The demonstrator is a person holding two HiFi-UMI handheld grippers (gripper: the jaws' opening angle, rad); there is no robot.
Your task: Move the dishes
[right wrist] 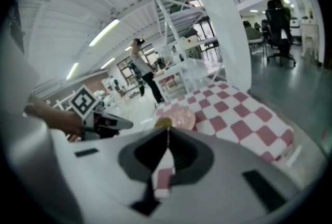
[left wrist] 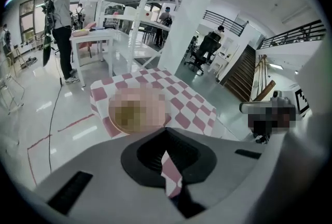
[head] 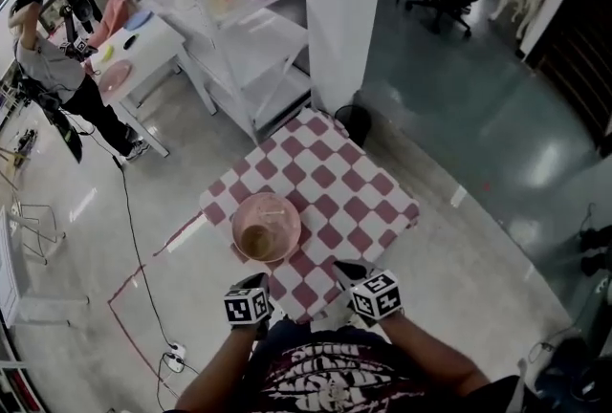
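A pink bowl (head: 266,228) with a smaller brownish dish inside it stands at the near left edge of a small table with a red-and-white checked cloth (head: 335,191). My left gripper (head: 251,285) is just short of the bowl, at the table's near edge. My right gripper (head: 349,271) is over the near right corner. In the left gripper view the bowl (left wrist: 137,111) lies just beyond the left gripper (left wrist: 165,132), whose jaws meet with nothing in them. In the right gripper view the bowl (right wrist: 179,118) sits ahead of the right gripper (right wrist: 167,130), also shut and empty.
A white pillar (head: 344,10) rises behind the table, with a black bin (head: 356,119) at its foot. White shelving (head: 258,48) and a white table with pink dishes (head: 120,67) stand at the back left, where a person (head: 57,67) stands. A cable (head: 134,239) runs across the floor.
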